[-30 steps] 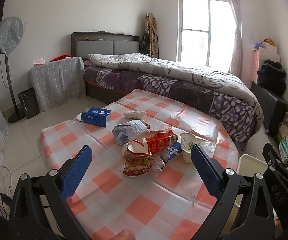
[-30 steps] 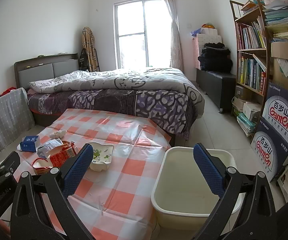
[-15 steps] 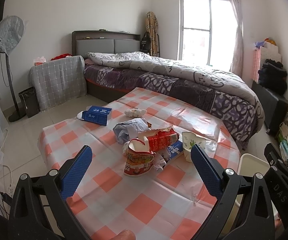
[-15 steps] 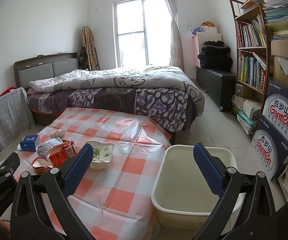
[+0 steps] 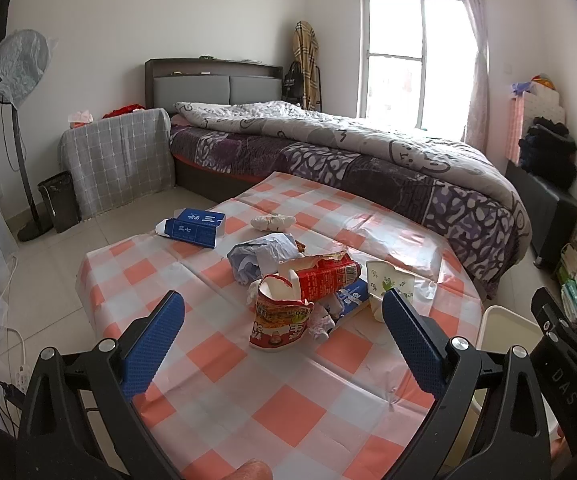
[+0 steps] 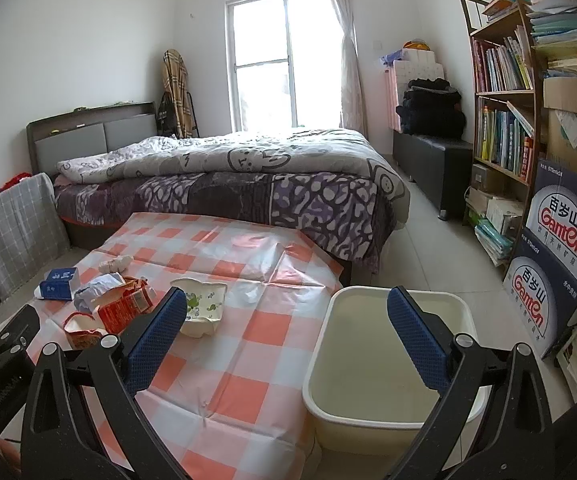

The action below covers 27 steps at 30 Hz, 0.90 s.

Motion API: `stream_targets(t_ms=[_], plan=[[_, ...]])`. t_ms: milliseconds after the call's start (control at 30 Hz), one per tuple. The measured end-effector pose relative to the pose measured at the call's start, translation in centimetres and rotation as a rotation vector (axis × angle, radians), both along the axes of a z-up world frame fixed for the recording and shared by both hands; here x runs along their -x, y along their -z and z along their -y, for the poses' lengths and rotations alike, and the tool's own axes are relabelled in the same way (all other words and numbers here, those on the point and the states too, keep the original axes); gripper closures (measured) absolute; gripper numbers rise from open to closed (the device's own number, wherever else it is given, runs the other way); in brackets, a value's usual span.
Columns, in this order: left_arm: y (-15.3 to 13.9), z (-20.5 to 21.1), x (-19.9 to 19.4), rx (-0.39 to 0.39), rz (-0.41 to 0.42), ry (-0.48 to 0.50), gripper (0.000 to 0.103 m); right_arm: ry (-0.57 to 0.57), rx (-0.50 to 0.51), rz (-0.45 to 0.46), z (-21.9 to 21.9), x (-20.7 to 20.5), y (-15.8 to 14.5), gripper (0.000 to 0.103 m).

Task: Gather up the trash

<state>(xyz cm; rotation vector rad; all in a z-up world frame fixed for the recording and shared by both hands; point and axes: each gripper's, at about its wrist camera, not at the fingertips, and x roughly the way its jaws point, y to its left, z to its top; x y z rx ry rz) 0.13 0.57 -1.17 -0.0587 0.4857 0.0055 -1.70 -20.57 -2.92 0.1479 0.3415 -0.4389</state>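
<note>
Trash pile (image 5: 296, 280) ahead of left gripper (image 5: 282, 320), jaws wide apart.

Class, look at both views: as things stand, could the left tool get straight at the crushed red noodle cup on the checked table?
Probably yes. The left tool is open and empty, and the noodle cup is the nearest piece of the pile, with only bare tablecloth before it.

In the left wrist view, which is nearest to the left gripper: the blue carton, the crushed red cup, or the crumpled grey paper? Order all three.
From the left gripper:
1. Crushed red cup, centre, between the fingers.
2. Crumpled grey paper, behind the cup.
3. Blue carton, far left edge.
</note>
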Motion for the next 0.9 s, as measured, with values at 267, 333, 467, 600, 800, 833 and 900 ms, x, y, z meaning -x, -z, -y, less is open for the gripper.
stream_targets(t_ms=[267,333,467,600,800,833,900], plan=[[0.5,-0.4,0.0,0.02,-0.007,-0.001,0.007,0.003,-0.003,-0.002,-0.2,-0.3,-0.3,0.007],[0.6,-0.5,-0.1,0.037,-0.019,-0.005,0.007,0.004,-0.005,-0.002,0.0,-0.6,-0.7,0.007],[1.5,-1.2,-1.6,0.049,-0.118,-0.01,0.007,0.003,-0.057,-0.041,0.4,-1.2,-0.6,0.007],[3.2,-2.0,-5.0,0.092,-0.334,0.012,0.007,-0.016,-0.122,-0.12,-1.7,-1.6,0.7,0.007],[5.0,-3.4,-9.4,0.073,-0.45,0.142,0.007,-0.157,-0.111,-0.318,-4.1,-5.4,0.9,0.007],[5.7,-3.5,-10.3,0.058,-0.504,0.179,0.007,-0.184,-0.128,-0.347,-4.1,-5.9,0.7,0.007],[6.8,-3.7,-11.7,-0.006,-0.6,0.218,0.007,-0.252,-0.218,-0.414,-3.7,-7.7,0.6,0.007]])
